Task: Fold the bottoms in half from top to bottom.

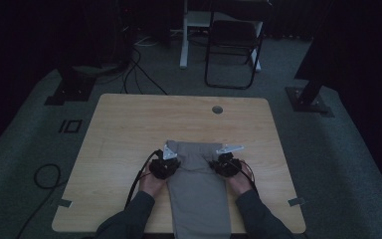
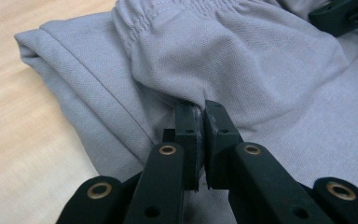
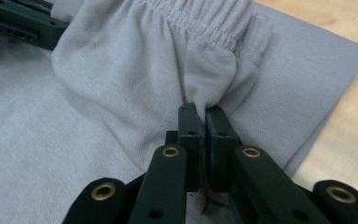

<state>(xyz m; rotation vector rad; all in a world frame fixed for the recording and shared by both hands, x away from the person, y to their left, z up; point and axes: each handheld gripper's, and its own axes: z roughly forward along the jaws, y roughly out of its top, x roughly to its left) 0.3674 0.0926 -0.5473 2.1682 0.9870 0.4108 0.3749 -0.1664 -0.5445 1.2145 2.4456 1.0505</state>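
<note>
Grey trousers lie lengthwise on the near half of the wooden surface, legs running off its near edge; the left claw is clenched on a pinch of cloth just below the elastic waistband, the right claw likewise at the opposite side, probably so both hands can fold the waist end evenly; a chair stands beyond

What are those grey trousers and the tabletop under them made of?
The grey elastic-waisted trousers look like a soft knitted fabric, probably cotton or polyester: matte, with a fine pebbled weave and a gathered waistband. The pale rectangular tabletop looks like wood or wood-effect laminate, with smooth, faint grain.
</note>
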